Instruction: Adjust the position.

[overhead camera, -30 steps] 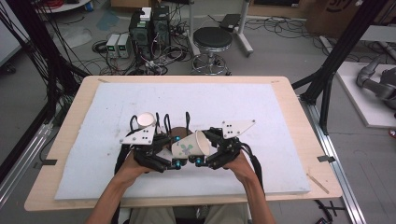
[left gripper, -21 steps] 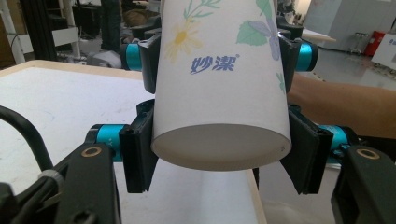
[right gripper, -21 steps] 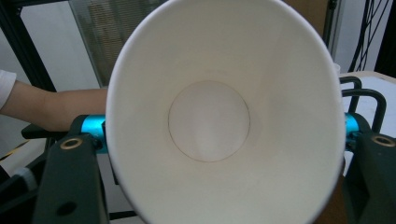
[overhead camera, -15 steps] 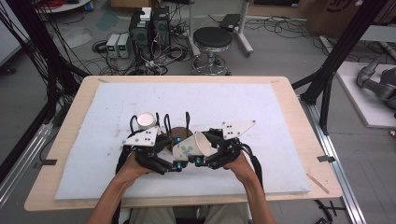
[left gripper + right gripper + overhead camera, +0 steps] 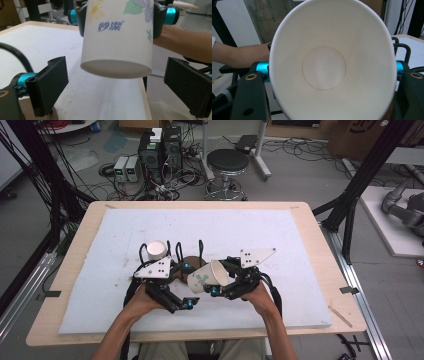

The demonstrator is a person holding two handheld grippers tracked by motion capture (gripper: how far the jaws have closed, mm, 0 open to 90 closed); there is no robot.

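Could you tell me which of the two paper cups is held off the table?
The flower-printed paper cup, clamped on its side by the right gripper; the plain white cup stands upright on the mat.

From my end the paper cup (image 5: 117, 37) looks matt with a printed flower pattern; the worktop (image 5: 310, 215) is pale wood under a rough white foam sheet (image 5: 240, 227).

A grey floor (image 5: 310, 175) lay beyond the wooden table (image 5: 305, 215), strewn with cables (image 5: 310, 145); a black round stool (image 5: 227, 162) stood beside stacked electronics boxes (image 5: 160, 150).
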